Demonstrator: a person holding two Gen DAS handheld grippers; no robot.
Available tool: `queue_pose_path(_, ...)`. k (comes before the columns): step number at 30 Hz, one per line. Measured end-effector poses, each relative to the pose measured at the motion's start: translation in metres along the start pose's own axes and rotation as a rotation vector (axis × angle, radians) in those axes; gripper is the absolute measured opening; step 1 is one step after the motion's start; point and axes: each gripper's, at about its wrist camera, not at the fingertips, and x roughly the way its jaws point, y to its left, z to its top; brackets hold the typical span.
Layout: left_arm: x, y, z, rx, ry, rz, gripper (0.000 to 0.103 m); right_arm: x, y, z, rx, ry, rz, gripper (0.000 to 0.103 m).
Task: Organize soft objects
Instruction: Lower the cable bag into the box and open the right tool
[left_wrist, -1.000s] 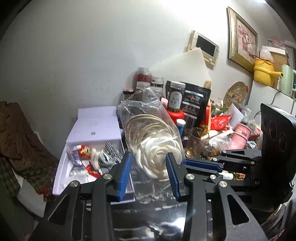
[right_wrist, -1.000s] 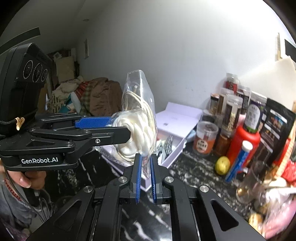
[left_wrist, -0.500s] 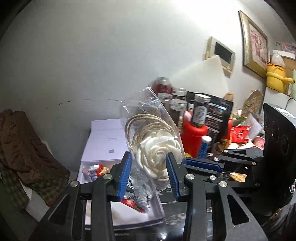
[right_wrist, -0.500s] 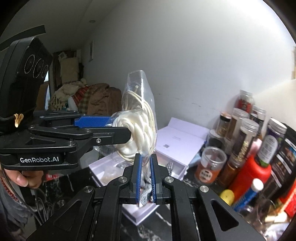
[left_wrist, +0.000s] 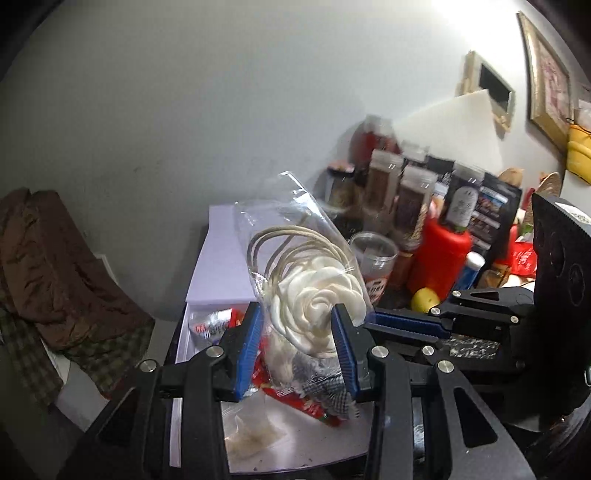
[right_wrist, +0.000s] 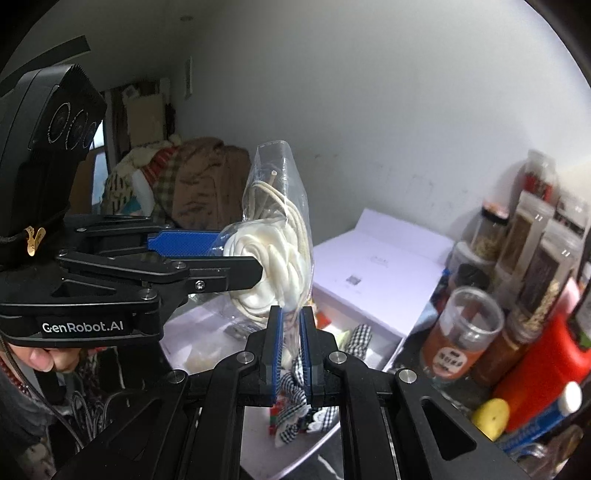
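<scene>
your left gripper (left_wrist: 297, 341) and right gripper (right_wrist: 291, 345) both clamp the bagged flower (left_wrist: 314, 302) above the white box (left_wrist: 221, 273); placing it remains.

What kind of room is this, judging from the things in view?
Probably a lived-in home, perhaps a kitchen corner: spice jars crowd a dark marbled counter, a framed picture hangs on the wall, and blankets are heaped nearby.

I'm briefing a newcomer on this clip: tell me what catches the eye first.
A clear plastic bag holding a white rose-shaped ornament hangs mid-frame, gripped by both the left gripper and right gripper. Right beneath it lies an open white box of small soft items. To the right crowd spice jars and a red bottle.
</scene>
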Motion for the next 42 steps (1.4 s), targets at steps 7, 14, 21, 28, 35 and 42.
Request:
queue_pose_path(7, 0.027, 0.011, -0.02, -0.023, 0.082, -0.006, 0.038, 0.028, -0.005, -0.02, 0.022, 0.074, 0.016, 0.009)
queue_pose_path(14, 0.044, 0.01, -0.043, -0.024, 0.158, -0.017, 0.038, 0.04, -0.006, -0.041, 0.038, 0.148, 0.022, 0.009)
queue_pose_path(21, 0.054, 0.007, -0.06, -0.023, 0.219, -0.031, 0.038, 0.045, -0.006, -0.059, 0.068, 0.203, 0.035, 0.009)
queue_pose_path(28, 0.066, 0.007, -0.073, -0.034, 0.27, -0.039, 0.038, 0.053, -0.004, -0.072, 0.07, 0.26, 0.04, 0.009)
queue_pose_path(35, 0.074, 0.013, -0.077, -0.065, 0.297, -0.036, 0.038, 0.06, -0.003, -0.071, 0.06, 0.285, 0.039, 0.009)
queue_pose_path(42, 0.08, 0.021, -0.08, -0.098, 0.308, -0.025, 0.038, 0.06, 0.0, -0.065, 0.058, 0.255, 0.049, 0.01)
